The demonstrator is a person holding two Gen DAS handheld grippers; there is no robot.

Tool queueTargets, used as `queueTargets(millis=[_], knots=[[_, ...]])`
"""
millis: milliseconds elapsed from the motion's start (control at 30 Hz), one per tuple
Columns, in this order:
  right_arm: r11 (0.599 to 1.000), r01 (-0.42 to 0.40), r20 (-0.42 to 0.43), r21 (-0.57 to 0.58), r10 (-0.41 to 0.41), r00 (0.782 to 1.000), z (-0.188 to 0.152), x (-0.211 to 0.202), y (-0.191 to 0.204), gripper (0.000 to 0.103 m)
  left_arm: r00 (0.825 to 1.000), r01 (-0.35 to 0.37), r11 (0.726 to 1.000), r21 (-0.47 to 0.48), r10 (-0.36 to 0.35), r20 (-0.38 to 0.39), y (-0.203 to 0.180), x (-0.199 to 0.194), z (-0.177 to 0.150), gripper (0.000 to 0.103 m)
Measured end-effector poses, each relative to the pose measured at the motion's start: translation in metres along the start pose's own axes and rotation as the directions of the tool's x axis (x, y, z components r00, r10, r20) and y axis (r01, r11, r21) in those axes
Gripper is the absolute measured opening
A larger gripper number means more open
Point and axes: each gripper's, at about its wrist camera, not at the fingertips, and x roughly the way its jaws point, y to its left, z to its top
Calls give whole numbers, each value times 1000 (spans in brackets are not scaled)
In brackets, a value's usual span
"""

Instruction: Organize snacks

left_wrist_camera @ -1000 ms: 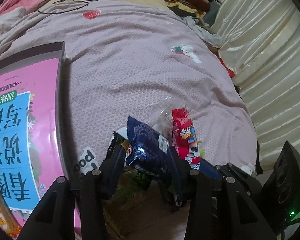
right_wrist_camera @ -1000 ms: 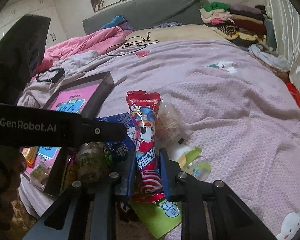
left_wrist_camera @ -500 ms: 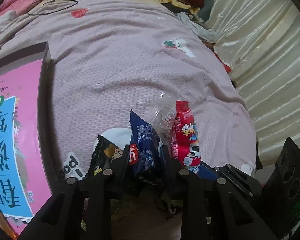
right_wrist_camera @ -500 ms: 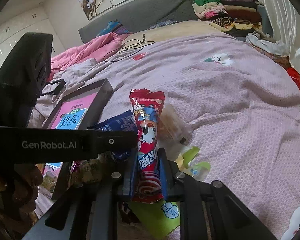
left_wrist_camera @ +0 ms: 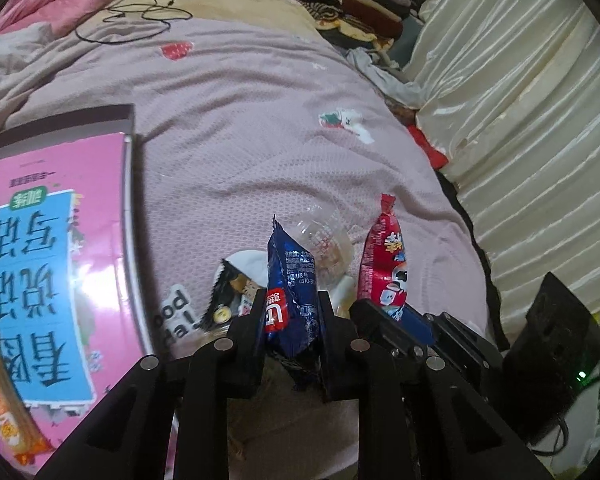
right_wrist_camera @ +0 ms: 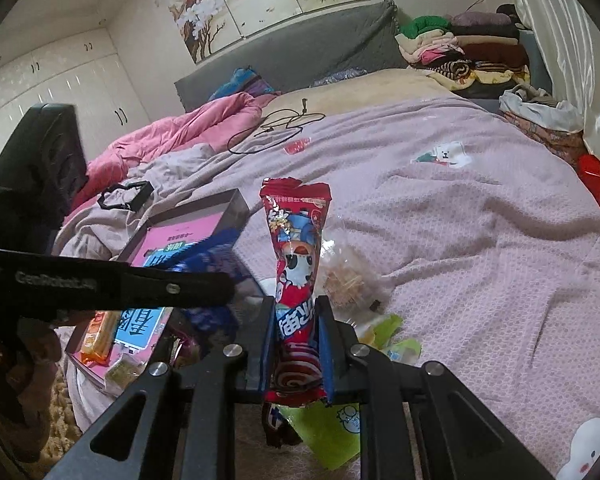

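A dark blue snack packet (left_wrist_camera: 290, 276) stands upright between the fingers of my left gripper (left_wrist_camera: 292, 300), whose jaws are closing tight on it, lifted off the pink bedspread. My right gripper (right_wrist_camera: 296, 304) is shut on a red cartoon-printed snack packet (right_wrist_camera: 296, 248), held upright; the same red packet (left_wrist_camera: 382, 256) shows just right of the blue one. In the right wrist view the left gripper's black finger (right_wrist_camera: 140, 284) crosses in front of the blurred blue packet (right_wrist_camera: 216, 256). A grey-rimmed box (left_wrist_camera: 128, 128) lined with a pink and blue book lies to the left.
A clear bag of snacks (left_wrist_camera: 324, 240), a black packet (left_wrist_camera: 228, 292) and green wrappers (right_wrist_camera: 328, 432) lie on the bedspread under the grippers. An orange packet (right_wrist_camera: 98, 332) sits in the box. A black cable (right_wrist_camera: 276, 130), a pink quilt and folded clothes lie farther back; curtains hang at right.
My left gripper closed on the blue packet and lifted it off the pile. My right gripper tightened on the red packet and tipped it more upright.
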Motion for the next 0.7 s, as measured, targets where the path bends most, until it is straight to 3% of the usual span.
queueTargets(millis=[433, 700], knots=[[999, -9, 32, -42, 10, 999, -3, -13, 13, 19, 998, -29, 999, -21, 30, 57, 24, -50, -19, 22], [992, -69, 50, -109, 74, 996, -6, -22, 39, 19, 995, -45, 997, -62, 50, 86, 45, -75, -26, 22]])
